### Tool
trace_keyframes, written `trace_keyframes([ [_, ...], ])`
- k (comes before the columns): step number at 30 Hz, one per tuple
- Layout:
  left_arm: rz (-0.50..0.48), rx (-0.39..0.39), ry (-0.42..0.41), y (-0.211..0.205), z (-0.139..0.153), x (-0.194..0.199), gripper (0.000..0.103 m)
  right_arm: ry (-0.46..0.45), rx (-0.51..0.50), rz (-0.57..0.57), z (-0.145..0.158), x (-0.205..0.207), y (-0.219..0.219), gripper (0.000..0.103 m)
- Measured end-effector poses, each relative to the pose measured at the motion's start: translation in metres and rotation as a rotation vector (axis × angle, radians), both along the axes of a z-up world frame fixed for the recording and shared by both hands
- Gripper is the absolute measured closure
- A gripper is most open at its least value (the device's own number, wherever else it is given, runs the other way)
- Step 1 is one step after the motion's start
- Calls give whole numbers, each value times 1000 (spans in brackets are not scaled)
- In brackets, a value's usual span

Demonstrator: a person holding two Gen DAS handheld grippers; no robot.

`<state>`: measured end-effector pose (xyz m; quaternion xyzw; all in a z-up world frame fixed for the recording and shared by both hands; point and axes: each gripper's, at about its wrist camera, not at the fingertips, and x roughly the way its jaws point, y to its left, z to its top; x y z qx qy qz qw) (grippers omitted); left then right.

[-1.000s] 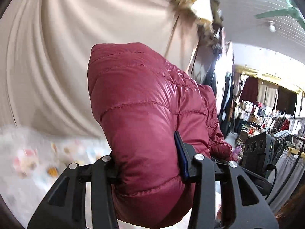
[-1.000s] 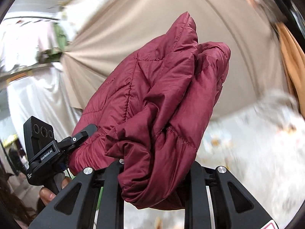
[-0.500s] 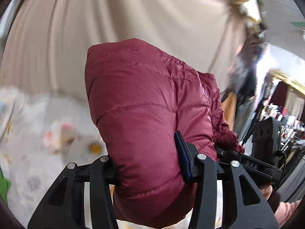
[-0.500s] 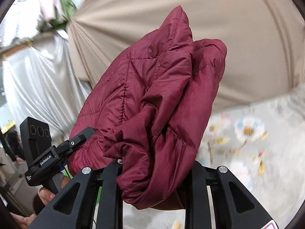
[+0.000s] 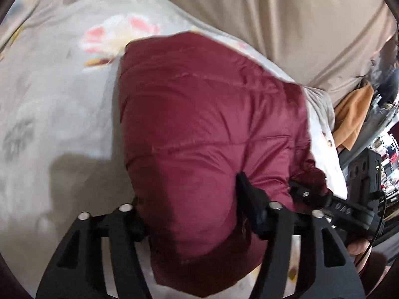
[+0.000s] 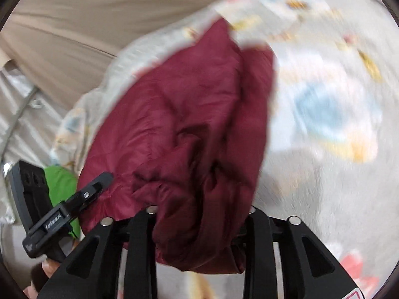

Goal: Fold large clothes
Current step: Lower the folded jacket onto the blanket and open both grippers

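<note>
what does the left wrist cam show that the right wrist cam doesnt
Only the left wrist view: an orange cloth hanging at the right edge, with shop clutter behind it. Only the right wrist view: a green item at the lower left, behind the other gripper. Both: the maroon puffer jacket bunched between the fingers, the floral sheet under it, and the beige curtain behind.

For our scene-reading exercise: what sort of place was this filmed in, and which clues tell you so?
Probably a clothing shop or market stall. A maroon puffer jacket lies on a flower-printed sheet, beige drapes hang behind, and blurred racks of goods show at the far right.
</note>
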<state>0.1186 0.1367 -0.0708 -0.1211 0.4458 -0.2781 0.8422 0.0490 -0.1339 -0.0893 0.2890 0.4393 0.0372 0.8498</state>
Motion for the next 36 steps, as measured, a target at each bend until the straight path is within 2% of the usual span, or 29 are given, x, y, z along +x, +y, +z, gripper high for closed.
trace_keyframes([
  [2,24,20,-4,14,7,-11,31,6,30,-22,3,-14,-7,60],
  [3,38,23,-17,23,14,-18,26,4,29,-42,11,-22,-11,59],
  [6,71,45,-72,42,43,-41,22,6,-17,-143,32,-51,-30,56],
  [7,70,62,-81,41,54,-44,22,5,-59,-160,46,-58,-31,59],
  [8,72,81,-94,38,63,-49,22,-14,-86,-140,56,-59,-28,74],
  [10,78,108,-94,25,78,-53,25,-50,-174,-72,79,-54,-11,94],
  [13,78,132,-34,3,71,-50,28,-98,-306,38,95,-32,26,101],
  [16,100,232,44,-10,38,-39,39,-28,-426,62,71,-3,44,103],
  [17,110,272,66,-12,25,-35,38,12,-428,55,58,1,41,103],
  [20,102,286,88,-9,5,-33,34,97,-413,63,22,2,39,103],
  [22,93,313,90,-8,-7,-33,32,125,-380,62,7,-3,42,103],
  [24,96,321,93,-5,-14,-30,26,123,-374,66,0,-6,45,103],
  [25,103,315,105,-3,-18,-27,25,122,-373,68,-1,-5,45,103],
  [27,107,324,114,-3,-17,-25,24,127,-304,52,-1,-1,36,103],
  [29,105,356,90,-6,-4,-31,27,123,-241,1,13,-7,25,103],
  [32,103,390,20,-7,16,-47,29,33,-300,-4,51,-30,28,103],
  [33,105,394,12,-6,18,-50,29,33,-303,6,54,-36,30,103],
  [35,104,420,25,-6,9,-53,27,83,-291,47,41,-37,34,103],
  [36,101,417,34,-6,3,-52,25,120,-318,59,27,-34,36,103],
])
